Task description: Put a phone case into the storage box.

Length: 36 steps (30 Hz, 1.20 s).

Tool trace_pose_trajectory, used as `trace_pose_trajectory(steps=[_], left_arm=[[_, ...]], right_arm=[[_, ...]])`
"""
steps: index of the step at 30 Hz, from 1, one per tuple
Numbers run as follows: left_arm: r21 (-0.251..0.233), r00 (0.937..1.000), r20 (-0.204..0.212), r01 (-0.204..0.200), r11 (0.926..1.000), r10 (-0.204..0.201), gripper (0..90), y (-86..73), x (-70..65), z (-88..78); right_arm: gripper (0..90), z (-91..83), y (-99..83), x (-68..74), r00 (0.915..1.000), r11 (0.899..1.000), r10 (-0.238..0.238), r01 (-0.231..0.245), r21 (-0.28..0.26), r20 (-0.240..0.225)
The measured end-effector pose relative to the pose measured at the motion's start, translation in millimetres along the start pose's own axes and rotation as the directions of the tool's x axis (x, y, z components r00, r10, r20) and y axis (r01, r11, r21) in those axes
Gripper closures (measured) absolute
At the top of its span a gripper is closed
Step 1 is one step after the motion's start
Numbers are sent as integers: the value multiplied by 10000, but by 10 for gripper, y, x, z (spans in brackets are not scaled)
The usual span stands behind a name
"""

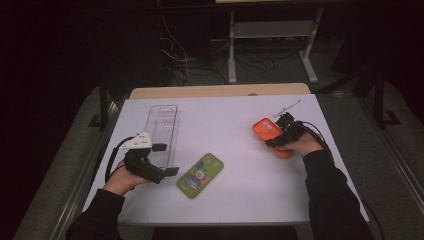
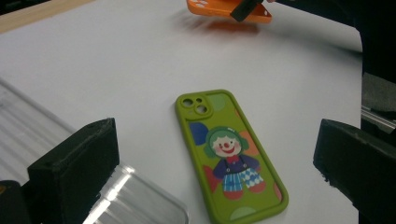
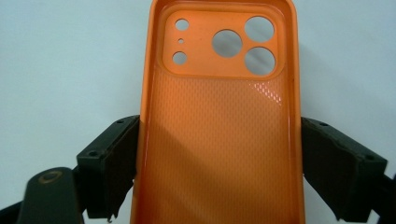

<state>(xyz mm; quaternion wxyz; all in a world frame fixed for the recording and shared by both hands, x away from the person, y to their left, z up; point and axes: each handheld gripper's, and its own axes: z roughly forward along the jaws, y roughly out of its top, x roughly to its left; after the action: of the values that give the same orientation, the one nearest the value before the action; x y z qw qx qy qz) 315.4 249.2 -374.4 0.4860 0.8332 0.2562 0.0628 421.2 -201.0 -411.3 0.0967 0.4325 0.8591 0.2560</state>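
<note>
So, the white table (image 1: 240, 200) is taking most of the high view, and on it three things are lying well apart. The largest is the clear tray (image 1: 162, 131), sitting in the left middle of the frame; nothing seems to be lying inside it. Next is the green phone case (image 1: 200, 175), lying flat a little left of centre in the lower half, with its printed back facing up. It is not being touched.

The orange phone case (image 1: 272, 136) is lying in the right middle of that view, with its hollow side facing up. The right gripper (image 1: 281, 137) is standing around it: in the right gripper view the two black jaws are sitting at the two long edges of this case (image 3: 219, 140), touching or nearly touching. I am judging that it is gripping the case across its width, but a firm squeeze is not certain. One end of the case looks slightly raised in the left gripper view (image 2: 224, 9).

The left gripper (image 1: 167, 160) is resting beside the near end of the tray, its jaws standing wide apart with nothing between them, pointing toward the green case (image 2: 229, 156).

To my judgement the work is at an early step: one case is being taken, and the other one is waiting.
</note>
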Motion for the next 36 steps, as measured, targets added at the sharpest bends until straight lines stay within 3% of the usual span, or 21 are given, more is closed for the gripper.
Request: trace_pose_trajectory(steps=[1, 3, 7, 15, 26, 28, 30, 36], left_arm=[[-21, 10000, 32, 41, 10000, -41, 0, 25, -8, 14], [89, 9994, 103, -317, 9995, 316, 0, 103, 5, 58], [42, 9986, 317, -424, 9991, 423, 0, 212, -6, 146], [16, 9942, 722, -795, 9968, 792, 0, 436, -16, 329], [-302, 9870, 1124, -1119, 9933, 1146, 0, 664, -27, 572], [-373, 9803, 1347, -1403, 9894, 1441, 0, 700, -15, 645], [-293, 9782, 1520, -1387, 9899, 1416, 0, 705, -26, 688], [-111, 9583, 2076, -1985, 9800, 1964, 0, 693, -103, 782]], right_arm=[[151, -21, 13, 21, 9999, 9999, -103, 103, -64, -82], [151, -72, 41, 73, 9979, 9982, -589, 586, -120, -257], [151, -133, 67, 143, 9940, 9958, -901, 890, -209, -616], [151, -291, 126, 306, 9748, 9831, -1783, 1709, -656, -1338], [151, -324, 160, 477, 9487, 9663, -2575, 2523, -516, -1833], [151, -282, 171, 520, 9318, 9495, -3137, 3077, -610, -1825], [151, -265, 179, 566, 9190, 9401, -3406, 3357, -592, -1986], [151, -205, 192, 706, 8812, 9139, -4024, 4027, -520, -2482]])
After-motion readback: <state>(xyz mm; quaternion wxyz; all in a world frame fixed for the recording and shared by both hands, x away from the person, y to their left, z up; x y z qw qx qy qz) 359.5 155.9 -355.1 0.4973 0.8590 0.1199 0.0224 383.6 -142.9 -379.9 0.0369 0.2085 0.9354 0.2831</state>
